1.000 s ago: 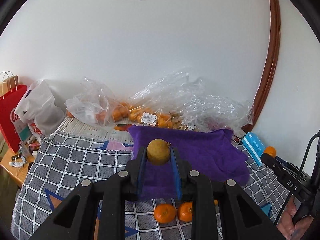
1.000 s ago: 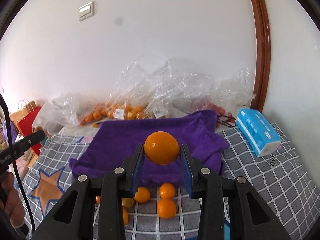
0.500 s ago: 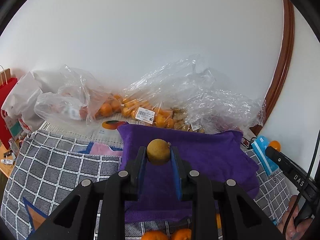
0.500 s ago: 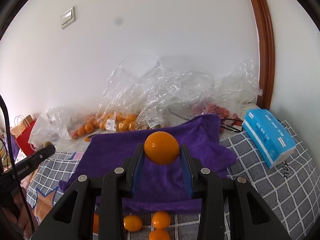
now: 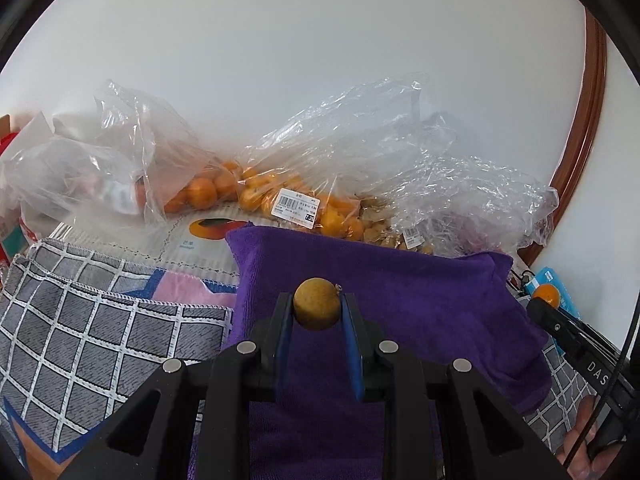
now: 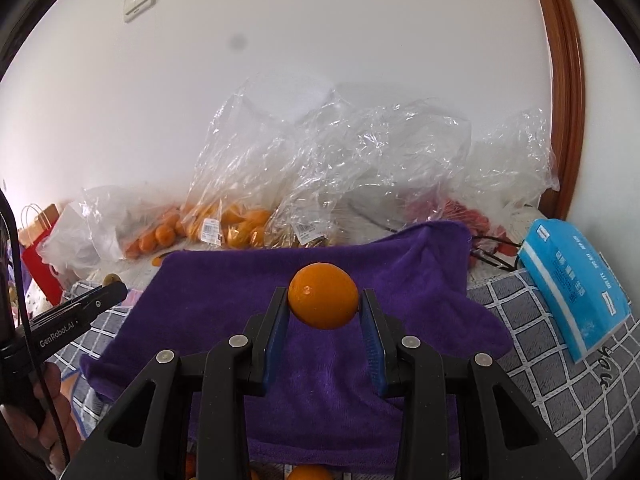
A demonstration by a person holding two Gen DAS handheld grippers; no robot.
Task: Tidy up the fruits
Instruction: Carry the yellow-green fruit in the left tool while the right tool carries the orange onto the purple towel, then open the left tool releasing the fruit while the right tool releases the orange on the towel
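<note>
My left gripper (image 5: 317,305) is shut on a small brownish-yellow round fruit (image 5: 316,303), held above the purple towel (image 5: 420,300). In the right wrist view my right gripper (image 6: 323,297) is shut on an orange (image 6: 323,295), also over the purple towel (image 6: 224,292). The right gripper with its orange (image 5: 546,295) shows at the right edge of the left wrist view. The left gripper (image 6: 108,285) reaches in from the left of the right wrist view. Loose oranges (image 6: 308,472) peek out below the towel's near edge.
Clear plastic bags of oranges (image 5: 280,196) (image 6: 232,228) and other fruit line the wall behind the towel. A blue tissue pack (image 6: 576,280) lies at the right. A grey checked cloth (image 5: 92,332) covers the surface. A red paper bag (image 6: 38,248) stands at the far left.
Both grippers have moved forward and down toward the towel, each still holding its fruit. The bags at the wall look nearer, and the loose oranges have slipped to the bottom edge or out of view.
</note>
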